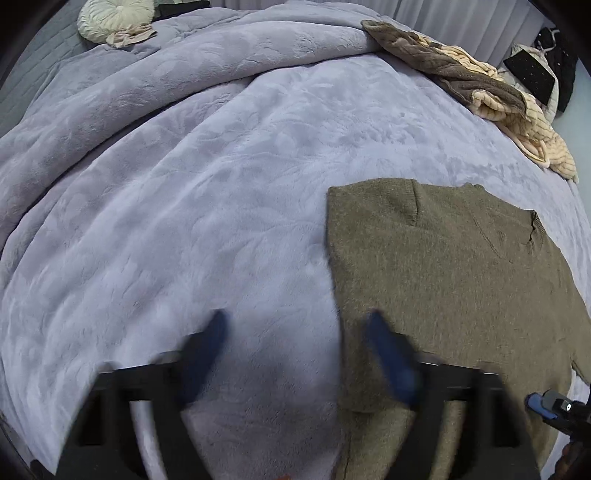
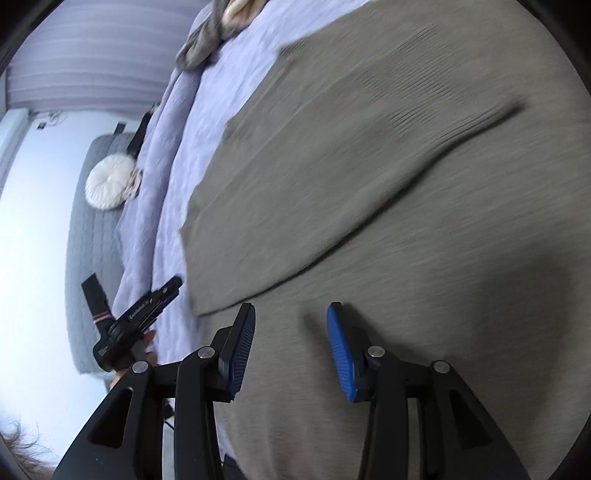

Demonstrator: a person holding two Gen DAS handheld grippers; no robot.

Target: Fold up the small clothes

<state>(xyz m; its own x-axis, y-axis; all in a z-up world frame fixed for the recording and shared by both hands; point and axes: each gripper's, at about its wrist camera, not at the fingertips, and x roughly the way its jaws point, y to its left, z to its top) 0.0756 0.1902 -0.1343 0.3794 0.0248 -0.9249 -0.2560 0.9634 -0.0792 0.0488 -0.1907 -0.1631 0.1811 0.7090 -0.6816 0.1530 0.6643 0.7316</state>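
The left gripper [image 1: 297,334] pointed steeply downward with its jaws spread wide and nothing between them; its blue pads [image 1: 391,363] were motion-blurred. The right gripper [image 2: 291,347] pointed obliquely downward, jaws parted and empty. A hand [image 2: 146,345] gripped the left gripper's handle.

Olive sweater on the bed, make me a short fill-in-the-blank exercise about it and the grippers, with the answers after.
1. The olive sweater lies on a blanket whose colour is ____.
2. The left gripper has its jaws ____, with nothing between them.
3. The right gripper hovers over the ____, gripping nothing.
4. The round pillow near the head of the bed is ____ in colour.

Answers: lavender; open; sweater; cream
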